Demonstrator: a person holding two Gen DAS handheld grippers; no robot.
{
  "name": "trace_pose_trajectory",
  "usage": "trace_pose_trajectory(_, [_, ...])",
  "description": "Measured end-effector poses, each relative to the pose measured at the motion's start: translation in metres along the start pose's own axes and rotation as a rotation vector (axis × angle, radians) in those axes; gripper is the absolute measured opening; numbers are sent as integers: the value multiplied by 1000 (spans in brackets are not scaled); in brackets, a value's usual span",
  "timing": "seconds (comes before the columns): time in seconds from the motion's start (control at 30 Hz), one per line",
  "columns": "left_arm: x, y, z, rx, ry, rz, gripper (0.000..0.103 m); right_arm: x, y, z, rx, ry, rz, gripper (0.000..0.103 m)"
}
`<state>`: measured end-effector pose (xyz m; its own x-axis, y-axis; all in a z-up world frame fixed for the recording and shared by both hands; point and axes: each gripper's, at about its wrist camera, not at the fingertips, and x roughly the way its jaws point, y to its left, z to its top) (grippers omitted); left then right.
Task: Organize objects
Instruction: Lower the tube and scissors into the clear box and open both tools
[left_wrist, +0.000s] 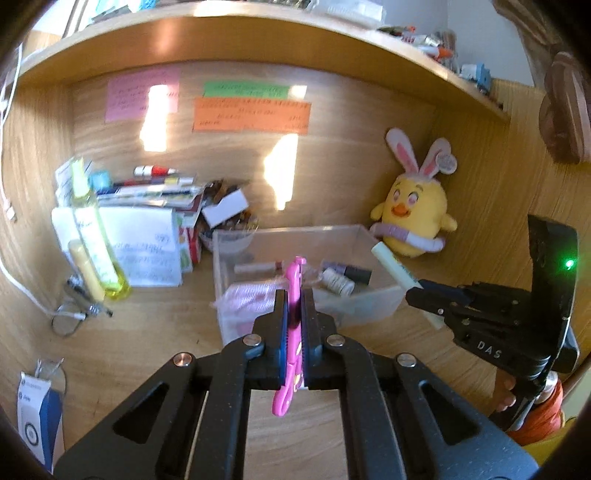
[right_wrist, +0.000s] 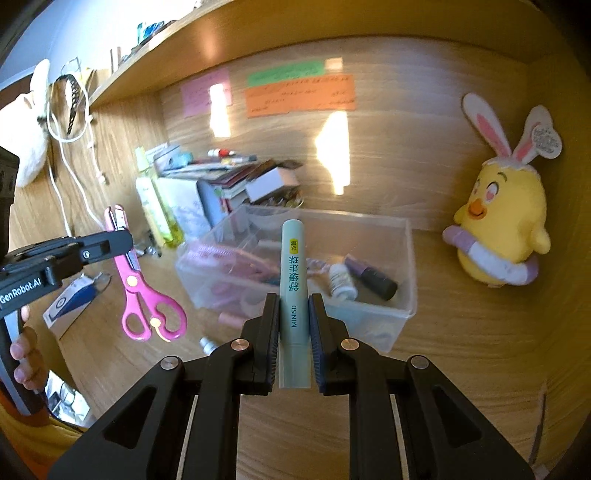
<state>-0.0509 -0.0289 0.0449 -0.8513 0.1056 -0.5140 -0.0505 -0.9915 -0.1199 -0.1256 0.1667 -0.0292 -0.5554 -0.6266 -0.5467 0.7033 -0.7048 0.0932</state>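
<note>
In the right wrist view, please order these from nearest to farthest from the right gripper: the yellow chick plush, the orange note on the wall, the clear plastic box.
From the right gripper:
1. Clear plastic box, just ahead of the fingers on the desk.
2. Yellow chick plush, farther back on the right, by the side wall.
3. Orange note, on the back wall under the shelf.

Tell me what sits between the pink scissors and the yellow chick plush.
The clear plastic bin, with the pale green tube in front, shown in the right wrist view.
</note>
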Motion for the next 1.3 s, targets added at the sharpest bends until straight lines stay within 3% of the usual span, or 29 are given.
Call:
trace_pose_trajectory(0.3, [8, -10, 44, -7, -65, -67, 5, 2, -11, 19, -1, -27, -24, 14])
trace_pose_trajectory(0.47, [27, -14, 57, -11, -77, -69, 5, 14, -14, 26, -3, -13, -25, 14])
trace_pose_trajectory(0.83, [102, 9, 57, -104, 30, -72, 5, 67, -21, 31, -5, 79, -34, 14])
trace_pose_trajectory(1.17, [135, 39, 48, -188, 125, -34, 6, 104, -22, 26, -5, 173, -24, 14])
trace_pose_trajectory(1.3, [144, 45, 43, -211, 168, -36, 12, 106, -20, 26, -12, 181, -34, 14])
